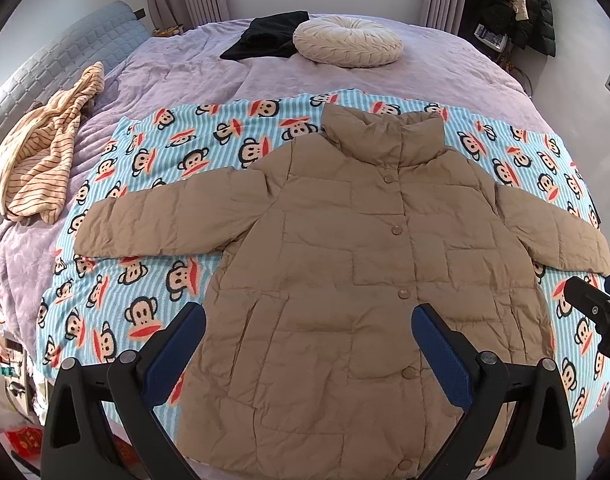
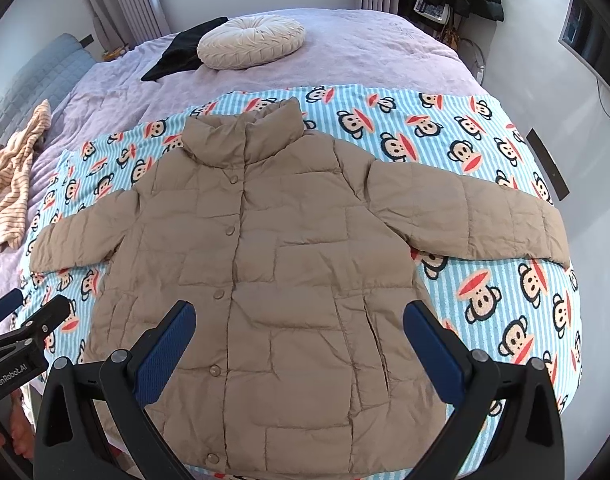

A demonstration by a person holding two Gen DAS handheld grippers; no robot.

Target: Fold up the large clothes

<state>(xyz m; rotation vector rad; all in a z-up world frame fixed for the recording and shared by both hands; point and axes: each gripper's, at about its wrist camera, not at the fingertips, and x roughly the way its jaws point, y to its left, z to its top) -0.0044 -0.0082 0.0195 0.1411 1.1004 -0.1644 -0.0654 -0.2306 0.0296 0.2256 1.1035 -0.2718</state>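
Jacket (image 1: 345, 264) flat, buttoned, sleeves spread on blanket (image 1: 153, 292); hand-held grippers apparently above.

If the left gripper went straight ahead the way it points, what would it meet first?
Probably the tan puffer jacket: the open left gripper frames its lower front near the snap placket, nothing between. Depth is unclear in the fisheye.

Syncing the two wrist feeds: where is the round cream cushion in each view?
Left wrist: round cream cushion sits top centre, slightly right, on the purple bedspread, overlapping the black garment to its left.
Right wrist: the cushion sits upper left of centre, black garment again at its left.
Shared landmark: the tan puffer jacket, spread flat on the monkey-print blanket, its collar pointing towards the cushion.
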